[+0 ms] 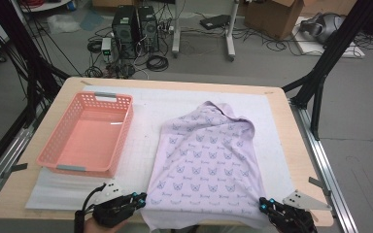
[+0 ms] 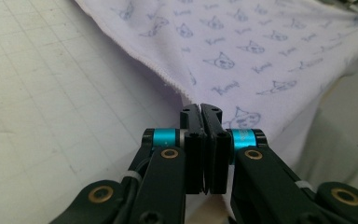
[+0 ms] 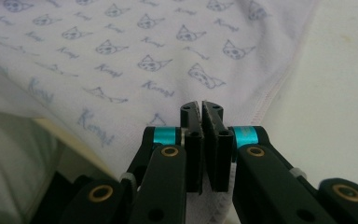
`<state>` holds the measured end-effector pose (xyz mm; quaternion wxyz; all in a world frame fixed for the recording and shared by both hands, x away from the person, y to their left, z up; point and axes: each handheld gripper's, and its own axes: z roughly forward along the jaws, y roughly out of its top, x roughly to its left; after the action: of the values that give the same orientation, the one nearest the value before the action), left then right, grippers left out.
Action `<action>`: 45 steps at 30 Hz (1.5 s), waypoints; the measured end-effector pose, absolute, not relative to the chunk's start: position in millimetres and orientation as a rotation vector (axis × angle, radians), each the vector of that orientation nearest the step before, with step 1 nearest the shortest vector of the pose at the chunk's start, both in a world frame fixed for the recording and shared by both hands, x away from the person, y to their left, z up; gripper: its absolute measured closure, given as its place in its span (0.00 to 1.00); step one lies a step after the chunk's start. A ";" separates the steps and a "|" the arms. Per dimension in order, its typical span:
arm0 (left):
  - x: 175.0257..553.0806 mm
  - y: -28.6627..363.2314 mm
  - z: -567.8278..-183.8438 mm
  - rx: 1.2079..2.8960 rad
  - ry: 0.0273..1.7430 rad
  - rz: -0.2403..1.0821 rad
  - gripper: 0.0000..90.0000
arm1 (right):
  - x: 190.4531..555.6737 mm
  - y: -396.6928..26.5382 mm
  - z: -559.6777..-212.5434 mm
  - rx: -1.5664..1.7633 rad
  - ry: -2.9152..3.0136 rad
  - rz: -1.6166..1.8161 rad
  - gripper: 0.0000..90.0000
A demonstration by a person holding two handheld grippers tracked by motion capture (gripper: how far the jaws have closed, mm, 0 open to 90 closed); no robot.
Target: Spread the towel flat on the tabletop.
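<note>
A lilac garment (image 1: 208, 155) printed with small cat faces lies spread on the white mat, and its near edge hangs over the table's front. My left gripper (image 1: 138, 198) is at the garment's near left corner, jaws pressed together on the hem (image 2: 200, 108). My right gripper (image 1: 263, 203) is at the near right corner, shut on the cloth (image 3: 201, 105). The stitched hem (image 3: 270, 95) runs away from its jaws, and fabric shows between the jaw bases. The garment's far end is bunched and folded near the table's middle.
A pink plastic basket (image 1: 121, 131) stands empty on the left of the mat (image 1: 145, 104). The wooden table's edge (image 1: 291, 126) runs along the right. Computers, cables and a cardboard box sit on the floor beyond the table.
</note>
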<state>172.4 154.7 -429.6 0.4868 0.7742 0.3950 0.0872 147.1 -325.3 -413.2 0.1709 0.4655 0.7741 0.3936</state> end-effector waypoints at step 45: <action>166.4 137.9 -451.0 2.023 0.924 0.271 0.96 | 157.6 -324.7 -435.6 1.350 2.262 0.993 0.99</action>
<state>166.4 137.9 -451.0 0.4356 0.8128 0.3712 0.1088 157.6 -324.7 -435.6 0.1623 0.4731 0.7928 0.3481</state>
